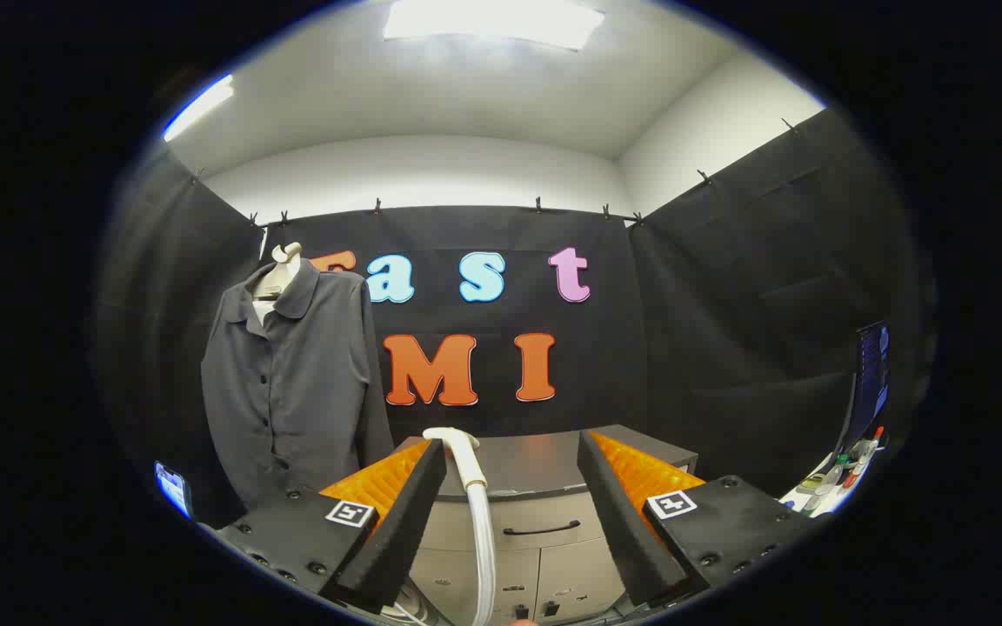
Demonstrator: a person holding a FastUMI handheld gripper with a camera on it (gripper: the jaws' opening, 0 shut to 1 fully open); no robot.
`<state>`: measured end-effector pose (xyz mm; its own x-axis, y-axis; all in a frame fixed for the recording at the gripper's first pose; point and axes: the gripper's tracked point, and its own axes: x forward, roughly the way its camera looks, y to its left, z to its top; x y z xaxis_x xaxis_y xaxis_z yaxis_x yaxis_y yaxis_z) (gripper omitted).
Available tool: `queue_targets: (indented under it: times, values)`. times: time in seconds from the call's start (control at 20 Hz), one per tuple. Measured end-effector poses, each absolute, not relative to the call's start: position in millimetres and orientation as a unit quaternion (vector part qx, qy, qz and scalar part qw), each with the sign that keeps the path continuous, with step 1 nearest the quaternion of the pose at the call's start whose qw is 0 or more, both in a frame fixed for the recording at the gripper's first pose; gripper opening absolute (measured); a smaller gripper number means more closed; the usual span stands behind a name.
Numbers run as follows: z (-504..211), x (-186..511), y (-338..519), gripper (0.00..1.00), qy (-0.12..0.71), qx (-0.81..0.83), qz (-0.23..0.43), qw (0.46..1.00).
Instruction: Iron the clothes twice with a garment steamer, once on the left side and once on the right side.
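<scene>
A dark grey button-up shirt (292,382) hangs on a pale hanger form (279,269) against the booth wall, beyond my fingers and off to the left. The white garment steamer (459,445) stands just ahead, its head at the level of the cabinet top and its pale hose (482,548) running straight down in front of the drawers. My gripper (510,443) is open. The steamer sits in the gap between the fingers, close beside the left fingertip (431,461), with a wide space to the right one. Neither finger presses on it.
A grey cabinet (544,465) with a dark top and handled drawers (540,528) stands straight ahead. A phone (172,489) glows low at the left. At the right, a screen (871,374) stands over a table edge with small items (849,465).
</scene>
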<state>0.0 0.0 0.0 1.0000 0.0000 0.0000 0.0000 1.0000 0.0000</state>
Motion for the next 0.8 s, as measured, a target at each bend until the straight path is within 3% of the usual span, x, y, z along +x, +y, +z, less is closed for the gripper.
queue_targets:
  times: [0.8]
  values:
    - [-6.3,18.9,10.0,0.98,0.010,0.006,0.005,1.000]
